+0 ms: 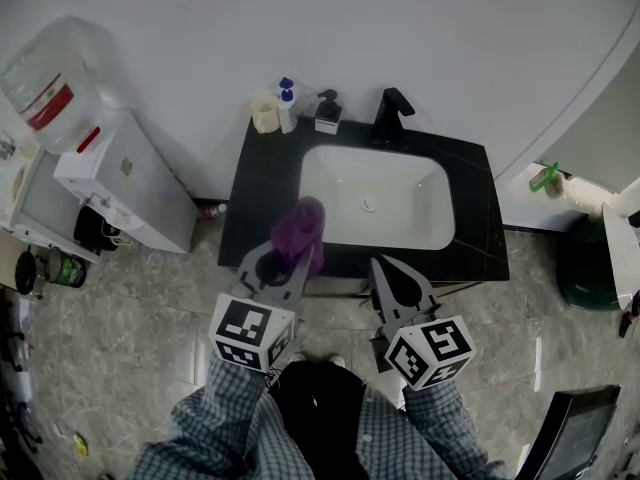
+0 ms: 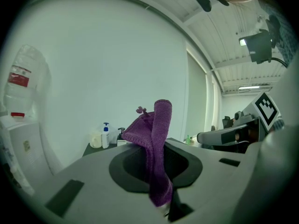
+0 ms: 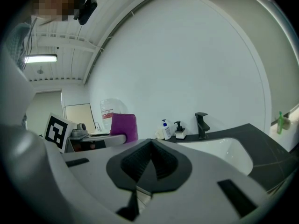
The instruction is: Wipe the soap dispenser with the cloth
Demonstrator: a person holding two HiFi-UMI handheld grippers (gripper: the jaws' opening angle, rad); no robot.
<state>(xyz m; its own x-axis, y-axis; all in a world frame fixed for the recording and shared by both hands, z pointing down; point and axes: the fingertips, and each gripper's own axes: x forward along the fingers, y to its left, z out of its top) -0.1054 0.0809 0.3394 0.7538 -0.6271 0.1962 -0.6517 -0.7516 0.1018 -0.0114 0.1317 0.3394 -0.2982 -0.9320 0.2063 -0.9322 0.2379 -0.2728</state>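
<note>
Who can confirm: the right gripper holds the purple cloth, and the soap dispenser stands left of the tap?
No: the left gripper holds the purple cloth, as the left gripper view shows. The soap dispenser does stand left of the tap.

Left tool [image 1: 289, 272] pinching cloth [image 1: 298, 230], right tool [image 1: 390, 271] closed

- White sink [image 1: 378, 198], set in a black bench [image 1: 262, 183].
- Black faucet [image 1: 391, 116] behind the sink.
- Cream cup [image 1: 264, 115] behind the sink's left corner.
- White water cooler [image 1: 120, 183] well left of the sink.
</note>
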